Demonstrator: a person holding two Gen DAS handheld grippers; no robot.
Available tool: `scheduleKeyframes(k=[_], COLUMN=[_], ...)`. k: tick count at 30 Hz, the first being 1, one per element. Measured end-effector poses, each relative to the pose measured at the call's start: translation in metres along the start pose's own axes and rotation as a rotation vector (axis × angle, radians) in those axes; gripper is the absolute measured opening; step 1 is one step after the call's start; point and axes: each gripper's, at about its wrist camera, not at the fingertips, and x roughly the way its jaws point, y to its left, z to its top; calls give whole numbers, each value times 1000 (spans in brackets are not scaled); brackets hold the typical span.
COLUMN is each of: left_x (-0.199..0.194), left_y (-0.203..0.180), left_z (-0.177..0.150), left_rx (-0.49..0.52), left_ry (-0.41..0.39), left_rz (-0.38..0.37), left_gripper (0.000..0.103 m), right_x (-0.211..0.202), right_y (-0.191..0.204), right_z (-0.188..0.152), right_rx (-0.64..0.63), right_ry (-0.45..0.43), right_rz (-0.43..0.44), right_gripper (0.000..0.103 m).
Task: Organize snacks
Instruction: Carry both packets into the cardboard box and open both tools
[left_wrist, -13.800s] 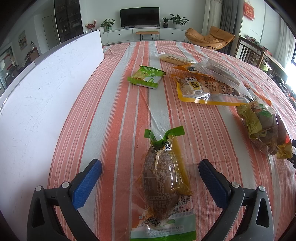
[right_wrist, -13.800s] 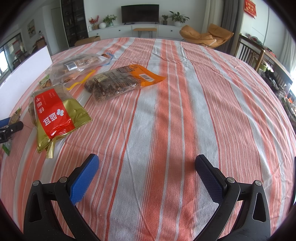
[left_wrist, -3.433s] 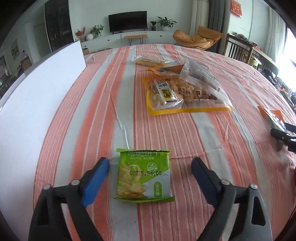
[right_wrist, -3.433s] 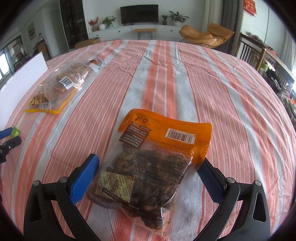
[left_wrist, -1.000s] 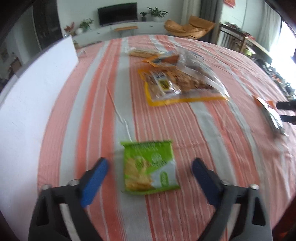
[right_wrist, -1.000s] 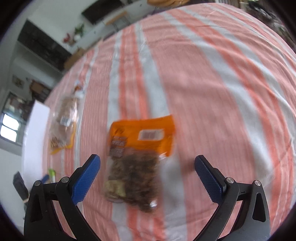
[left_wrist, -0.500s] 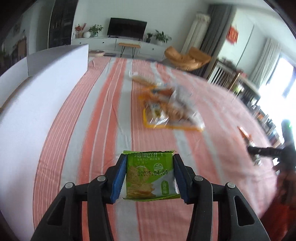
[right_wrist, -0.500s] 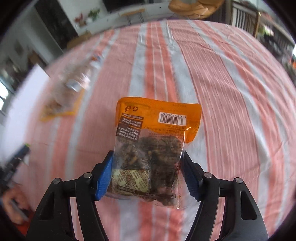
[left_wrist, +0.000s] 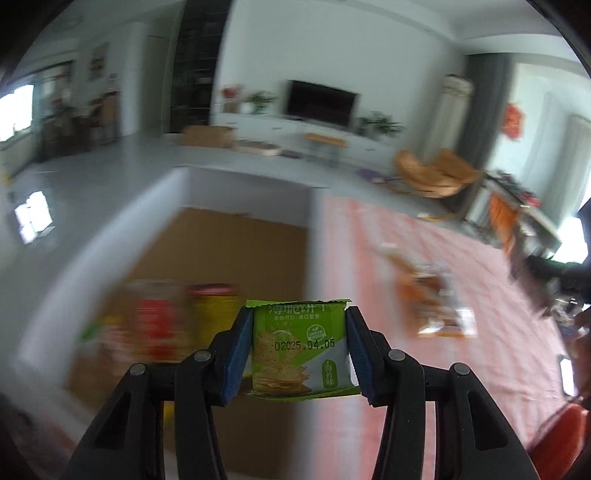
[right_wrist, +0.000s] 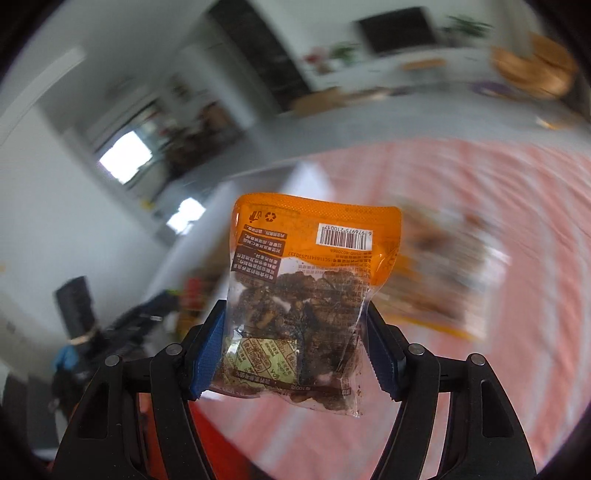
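Fingers on both sides now carry something. A second ago they stood wide around packets lying flat; now my left gripper (left_wrist: 299, 356) has its blue fingers (left_wrist: 239, 356) pressed on the two edges of the green cracker packet (left_wrist: 300, 350), and my right gripper (right_wrist: 293, 341) pinches the orange-topped bag of dark snacks (right_wrist: 306, 295) low on its clear half, with the orange seal and barcode standing up toward twelve o'clock. Both packets hang clear of the surface (left_wrist: 424, 288).

Beyond the left fingers, the view has swung from striped cloth to the white box (left_wrist: 184, 192). Its brown floor shows at eleven o'clock, and red and yellow packets (left_wrist: 177, 317), blurred, already lie inside at nine to ten o'clock. The clear bag of biscuits on a yellow backing (left_wrist: 436, 306) is still out on the cloth at two o'clock.

From the right wrist view the box sits at about ten o'clock, the left gripper dark before it, with a sleeve or hand I cannot make out.

I judge both pickups done and the carry under way; what is left for these two is to release them over the box.
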Motion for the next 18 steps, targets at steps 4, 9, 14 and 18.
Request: scheduleKeyframes(k=[4, 9, 14, 18], left_x=[3, 22, 19, 6], left_y=[52, 93, 82, 41], left_z=[-6, -37, -57, -58], left_rx=[-17, -116, -128, -111], left_ry=[31, 95, 61, -3], left_rz=[165, 297, 280, 194], left_gripper=[51, 83, 83, 83], right_x=[70, 144, 127, 92], right_y=[81, 130, 105, 42], right_z=[30, 37, 10, -27], right_rx=[-105, -122, -189, -258], right_ry=[30, 116, 62, 5], right_rz=[91, 134, 51, -125], right_gripper=[73, 102, 102, 102])
